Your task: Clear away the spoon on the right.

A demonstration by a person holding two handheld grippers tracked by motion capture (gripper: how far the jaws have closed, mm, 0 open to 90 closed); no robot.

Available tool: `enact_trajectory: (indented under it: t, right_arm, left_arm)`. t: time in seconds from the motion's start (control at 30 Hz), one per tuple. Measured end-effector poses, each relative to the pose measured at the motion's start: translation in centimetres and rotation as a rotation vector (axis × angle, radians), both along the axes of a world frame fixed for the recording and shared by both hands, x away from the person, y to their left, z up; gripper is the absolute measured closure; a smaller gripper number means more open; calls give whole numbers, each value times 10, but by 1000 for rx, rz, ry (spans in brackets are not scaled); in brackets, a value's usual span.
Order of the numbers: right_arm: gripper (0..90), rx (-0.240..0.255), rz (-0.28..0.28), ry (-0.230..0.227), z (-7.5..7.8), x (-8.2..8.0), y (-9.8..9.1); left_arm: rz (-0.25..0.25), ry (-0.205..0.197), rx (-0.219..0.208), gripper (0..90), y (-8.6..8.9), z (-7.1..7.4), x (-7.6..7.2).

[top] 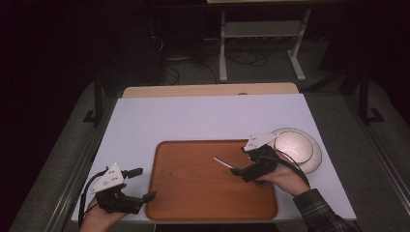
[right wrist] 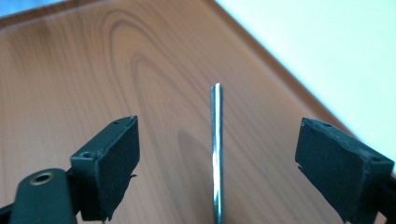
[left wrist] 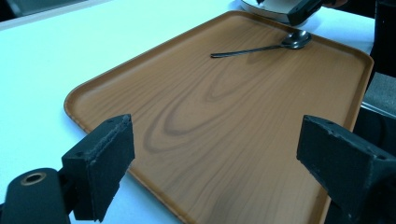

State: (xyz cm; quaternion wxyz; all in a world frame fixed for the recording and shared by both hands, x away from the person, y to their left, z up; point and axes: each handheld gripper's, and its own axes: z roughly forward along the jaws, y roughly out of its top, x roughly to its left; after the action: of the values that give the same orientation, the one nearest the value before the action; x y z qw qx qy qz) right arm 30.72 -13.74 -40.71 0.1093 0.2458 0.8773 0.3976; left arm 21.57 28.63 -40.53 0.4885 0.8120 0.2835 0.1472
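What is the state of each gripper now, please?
Left gripper: open, holding nothing, beside the tray.
Right gripper: open, with the spoon lying on the tray between its jaws, not gripped.

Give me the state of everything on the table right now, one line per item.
Spoon: lying flat on the tray, between the right gripper's jaws, not clamped.
Tray: flat on the table.
Bowl: upside down, beside the tray.
Right gripper: open.
Left gripper: open, holding nothing.
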Motion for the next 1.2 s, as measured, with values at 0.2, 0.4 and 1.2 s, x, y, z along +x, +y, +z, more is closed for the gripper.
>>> enact_trajectory:
  t: [0.2,0.4,1.2]
  right_arm:
    - [125,17,-22,-50,7,-11,-13]
    - [104,65,-43,-81,13,-22,-32]
    - [38,224,-136,-152,5,-56,-98]
  left_arm:
    - [1,-2,-3,109,0,1,-1]
    - [-1,-1,4,109,0,0,-1]
    - [-5,8,15,109,-1,-1,-1]
